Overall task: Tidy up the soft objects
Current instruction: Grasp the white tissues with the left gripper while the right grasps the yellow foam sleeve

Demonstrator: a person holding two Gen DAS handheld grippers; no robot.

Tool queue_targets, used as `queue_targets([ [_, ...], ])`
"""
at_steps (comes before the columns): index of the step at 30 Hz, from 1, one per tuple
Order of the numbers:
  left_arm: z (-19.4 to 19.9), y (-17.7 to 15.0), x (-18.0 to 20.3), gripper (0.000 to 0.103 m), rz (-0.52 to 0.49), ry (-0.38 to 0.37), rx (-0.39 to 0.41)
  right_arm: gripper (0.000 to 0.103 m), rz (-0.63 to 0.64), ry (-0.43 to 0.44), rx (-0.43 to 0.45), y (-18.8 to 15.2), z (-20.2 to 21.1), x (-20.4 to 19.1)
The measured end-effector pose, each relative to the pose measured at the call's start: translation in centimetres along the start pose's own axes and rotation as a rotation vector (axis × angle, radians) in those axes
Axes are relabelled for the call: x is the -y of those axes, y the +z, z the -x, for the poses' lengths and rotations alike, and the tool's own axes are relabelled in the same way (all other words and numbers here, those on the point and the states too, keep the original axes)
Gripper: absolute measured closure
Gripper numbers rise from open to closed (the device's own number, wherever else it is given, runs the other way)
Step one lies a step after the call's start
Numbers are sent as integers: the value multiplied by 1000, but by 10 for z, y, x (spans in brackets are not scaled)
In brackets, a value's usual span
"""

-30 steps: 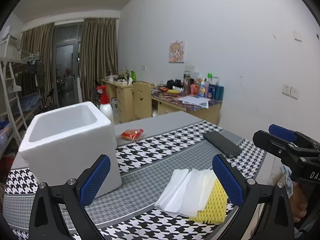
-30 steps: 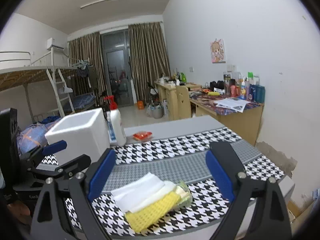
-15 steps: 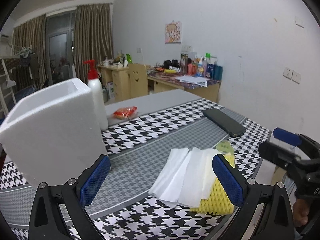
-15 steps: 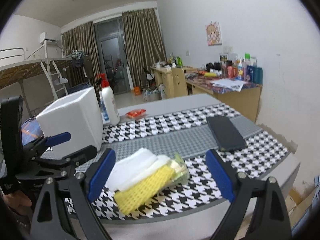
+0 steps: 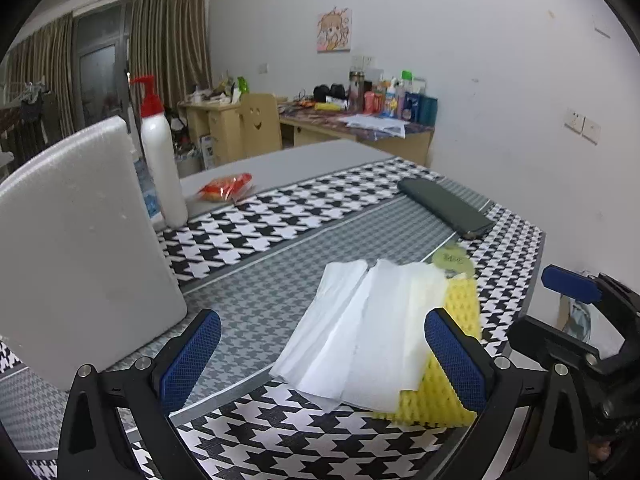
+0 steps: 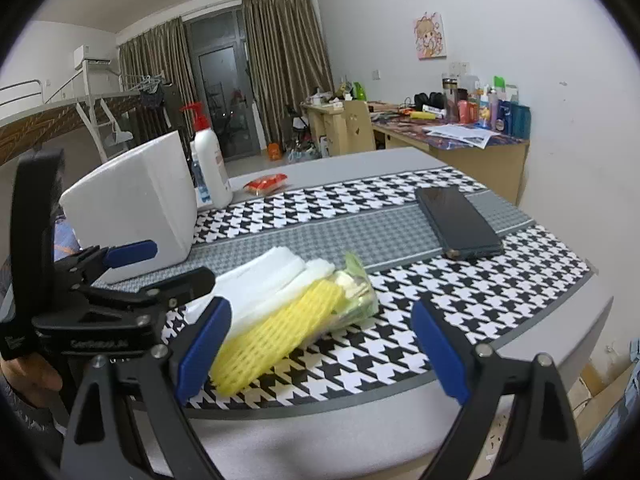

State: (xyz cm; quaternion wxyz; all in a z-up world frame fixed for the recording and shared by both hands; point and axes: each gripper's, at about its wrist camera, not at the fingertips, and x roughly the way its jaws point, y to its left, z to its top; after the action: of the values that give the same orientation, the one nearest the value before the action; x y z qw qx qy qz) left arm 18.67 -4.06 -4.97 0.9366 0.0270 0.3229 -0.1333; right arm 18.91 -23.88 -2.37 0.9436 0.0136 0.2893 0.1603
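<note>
Soft pile [image 5: 372,328] on the checked cloth [image 5: 280,224], just ahead of the left gripper [image 5: 320,360] and between the spread fingers of the right gripper [image 6: 320,344] — both released, holding nothing. Green packet [image 6: 356,288] half hidden, label unreadable. White sheets [image 5: 352,320] over yellow foam net [image 6: 276,332] — foam box [image 5: 76,240] to the left.

White foam sheets [image 5: 360,328] atop yellow foam net [image 6: 276,336], flat on table.

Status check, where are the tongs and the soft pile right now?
Left tongs open, right tongs open, both empty. Soft pile on the cloth, untouched. Foam box left of it, phone beyond, neither blocking.
</note>
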Motion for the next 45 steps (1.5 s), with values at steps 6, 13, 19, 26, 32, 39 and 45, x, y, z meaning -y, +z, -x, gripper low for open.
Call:
queue_targets([
  [6, -21, -4, 3, 11, -3, -13, -73, 9, 6, 23, -31, -6, -4, 3],
  [13, -38, -10, 13, 30, -37, -44, -138, 9, -10, 38, -58, -11, -9, 7],
  [19, -47, -13, 18, 58, -45, -110, -206, 9, -32, 42, -72, -13, -13, 12],
  [26, -42, -12, 11, 87, 6, -124, -208, 9, -31, 56, -73, -14, -11, 9],
  [32, -20, -7, 5, 95, 48, -157, -130, 9, -29, 65, -74, -14, -11, 6],
  [39, -3, -3, -3, 96, 77, -145, -74, 9, -35, 91, -97, -14, -15, 1],
  [45, 17, -2, -14, 96, 94, -124, -22, 11, -40, 105, -112, -14, -19, -3],
])
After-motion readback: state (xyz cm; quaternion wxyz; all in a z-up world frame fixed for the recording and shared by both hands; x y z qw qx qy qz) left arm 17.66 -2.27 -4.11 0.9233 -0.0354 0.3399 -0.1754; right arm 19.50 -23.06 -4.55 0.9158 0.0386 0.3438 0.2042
